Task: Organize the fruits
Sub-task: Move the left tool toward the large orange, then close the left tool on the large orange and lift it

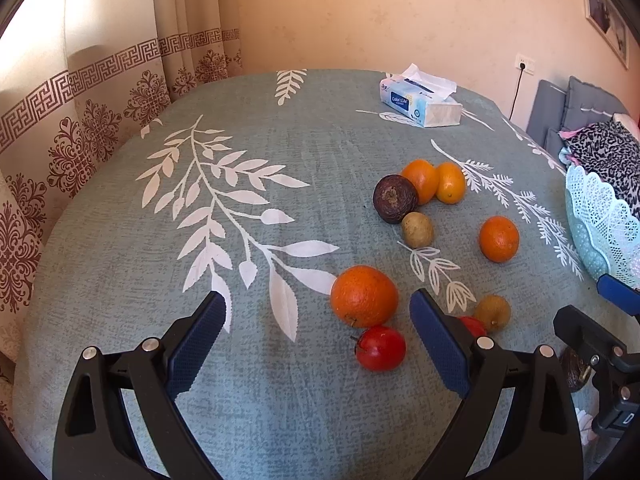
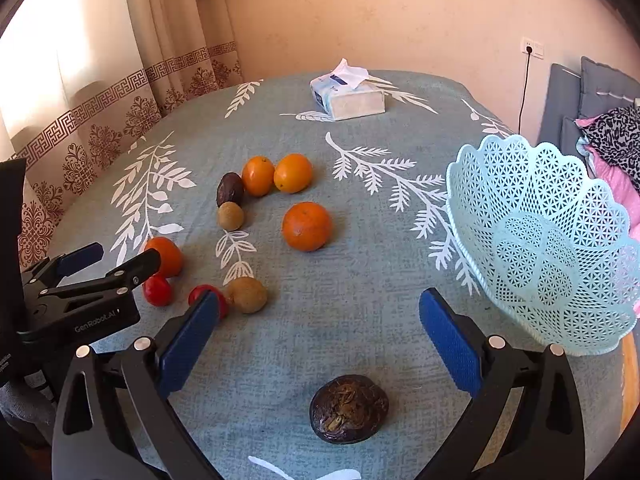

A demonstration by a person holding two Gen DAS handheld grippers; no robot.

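The fruits lie loose on the desk (image 2: 340,320), none yet in the basket (image 2: 540,240). A dark wrinkly fruit (image 2: 349,409) sits right below my right hand-held gripper (image 2: 318,320), whose blue pads are wide apart and hold nothing. My left hand-held gripper (image 1: 318,320) is wide apart too, near a big bumpy orange (image 1: 364,296) and a shiny red fruit (image 1: 380,348). The pale blue basket is plastic lace, tipped toward the fruits, I think for easy dropping in.
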